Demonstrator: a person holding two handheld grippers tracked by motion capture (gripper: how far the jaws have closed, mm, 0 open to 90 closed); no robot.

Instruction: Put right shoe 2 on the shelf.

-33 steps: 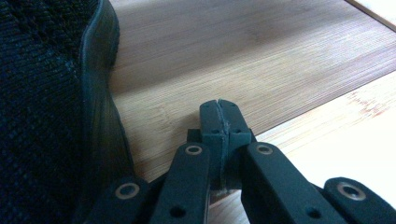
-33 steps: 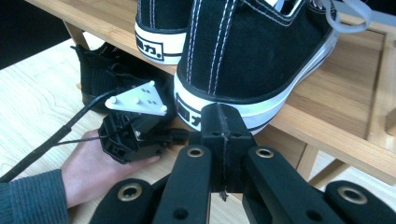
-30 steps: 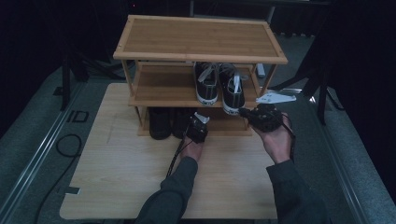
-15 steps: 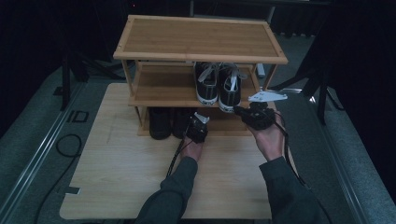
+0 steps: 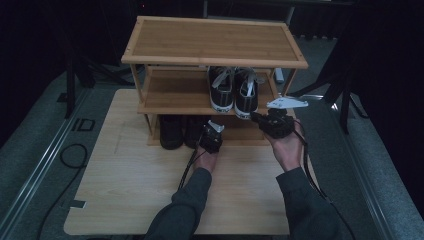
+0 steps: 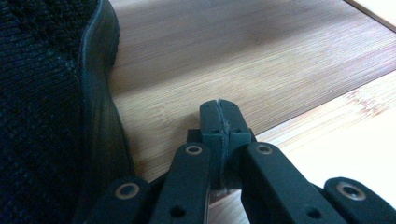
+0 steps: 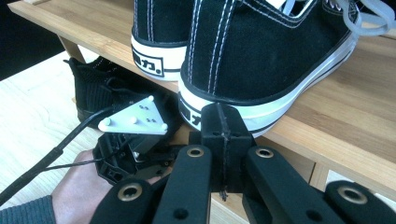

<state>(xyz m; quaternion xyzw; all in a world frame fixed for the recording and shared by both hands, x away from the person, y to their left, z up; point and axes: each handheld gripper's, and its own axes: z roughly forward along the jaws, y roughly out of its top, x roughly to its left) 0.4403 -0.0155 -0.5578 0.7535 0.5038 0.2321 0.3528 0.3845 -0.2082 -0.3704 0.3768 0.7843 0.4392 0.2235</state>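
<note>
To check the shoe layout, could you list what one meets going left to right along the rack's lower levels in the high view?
Black knit shoe → left gripper → left canvas sneaker → right canvas sneaker → right gripper.

– What sort of place is this?

– A recording studio or lab, staged rather than lived in. A bamboo shoe rack (image 5: pixel 210 42) stands on a pale wooden board (image 5: pixel 125 190) laid over grey carpet (image 5: pixel 35 165).

– What else shows it?

– Black drapes all round, dark stand legs (image 5: pixel 345 95) and a cable (image 5: pixel 70 155) on the floor.
</note>
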